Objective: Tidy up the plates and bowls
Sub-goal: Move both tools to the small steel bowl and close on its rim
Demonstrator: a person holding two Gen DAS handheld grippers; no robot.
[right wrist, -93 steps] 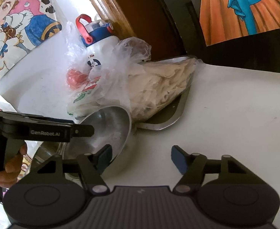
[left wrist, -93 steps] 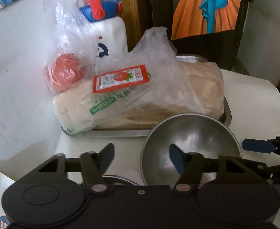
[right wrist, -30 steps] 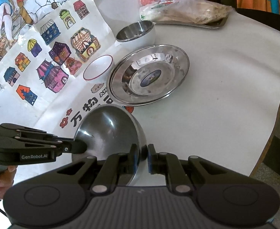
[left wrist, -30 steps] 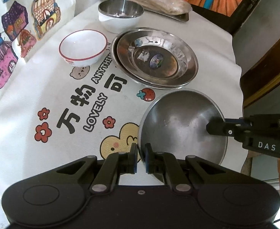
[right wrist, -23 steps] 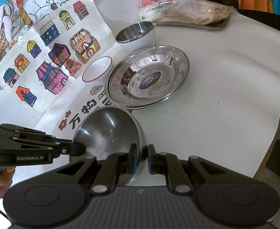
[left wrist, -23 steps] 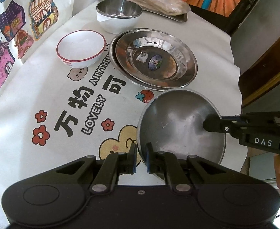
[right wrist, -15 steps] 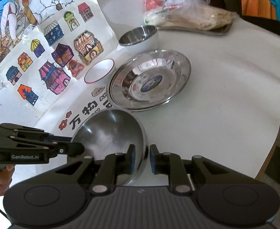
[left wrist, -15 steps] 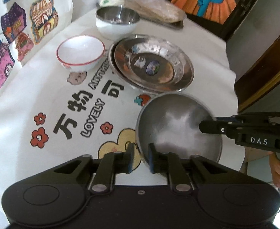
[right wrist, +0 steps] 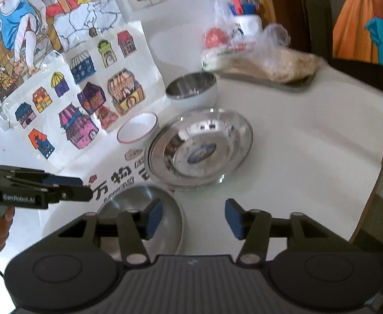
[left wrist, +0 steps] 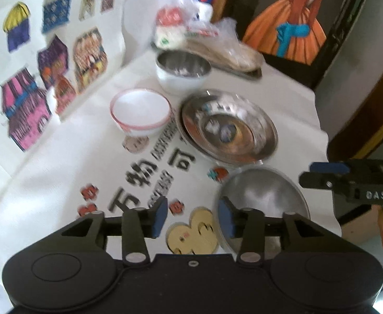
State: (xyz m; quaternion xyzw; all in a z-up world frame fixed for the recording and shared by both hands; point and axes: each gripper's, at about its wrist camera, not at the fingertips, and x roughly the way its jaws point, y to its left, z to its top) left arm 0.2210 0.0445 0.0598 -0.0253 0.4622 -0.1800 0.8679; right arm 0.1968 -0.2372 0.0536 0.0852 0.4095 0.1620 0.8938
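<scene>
Nearest, the left gripper is opening, jaws apart, gripping nothing. The right gripper is opening too, also empty. The wide, shallow steel bowl rests on the white printed tablecloth near its front edge, its rim between each gripper's spread blue pads without contact. Just beyond lie the stacked round steel plates. Left of them stands a small white bowl with a red rim. Farther back sits a white-walled, steel-lined bowl, then a bagged food tray.
</scene>
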